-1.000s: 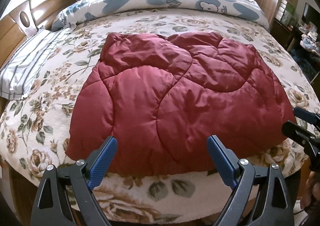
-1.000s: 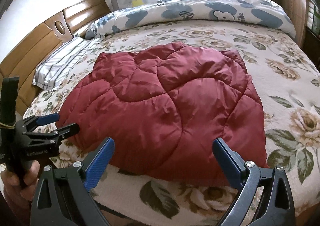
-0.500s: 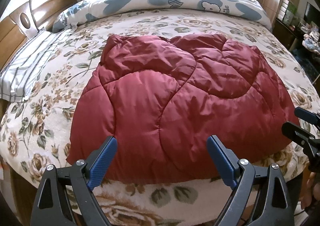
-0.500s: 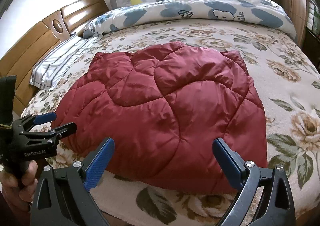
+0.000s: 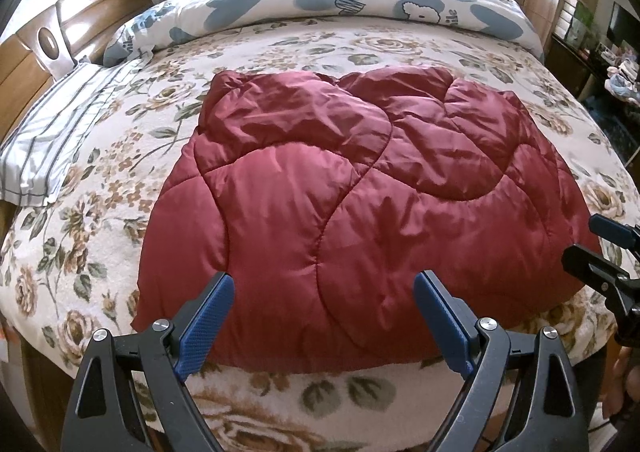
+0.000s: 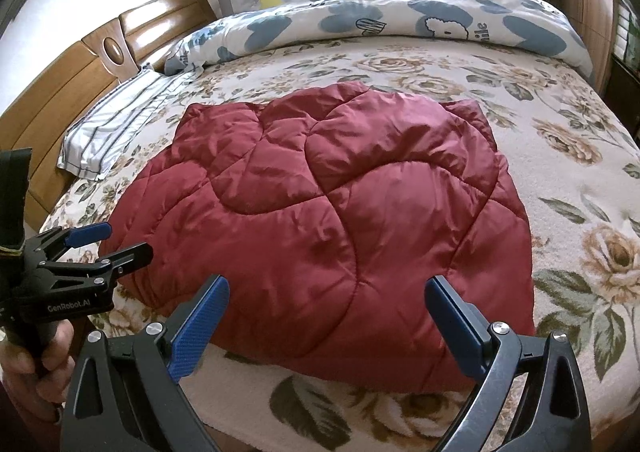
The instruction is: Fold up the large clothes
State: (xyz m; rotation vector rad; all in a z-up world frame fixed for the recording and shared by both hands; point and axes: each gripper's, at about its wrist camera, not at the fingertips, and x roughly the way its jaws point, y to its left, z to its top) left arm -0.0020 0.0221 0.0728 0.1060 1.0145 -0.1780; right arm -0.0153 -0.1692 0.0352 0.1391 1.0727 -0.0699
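We see a dark red quilted jacket (image 5: 360,212) lying flat on the floral bedspread (image 5: 120,156), folded into a broad, puffy bundle with curved stitch lines across its shiny surface. Its near edge lies just short of the bed's near side; we cannot make out sleeves or a collar.

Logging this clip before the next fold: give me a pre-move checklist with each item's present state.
1. Left gripper open, nothing between its pads: ok.
2. Right gripper open and empty: ok.
3. Red quilted garment fully on the floral bedspread, near edge within view: ok.
4. Garment lying flat: not ok, wrinkled and puffy.
5. Nothing resting on the garment: ok.
6. Sleeves or collar located: cannot tell, none visible.
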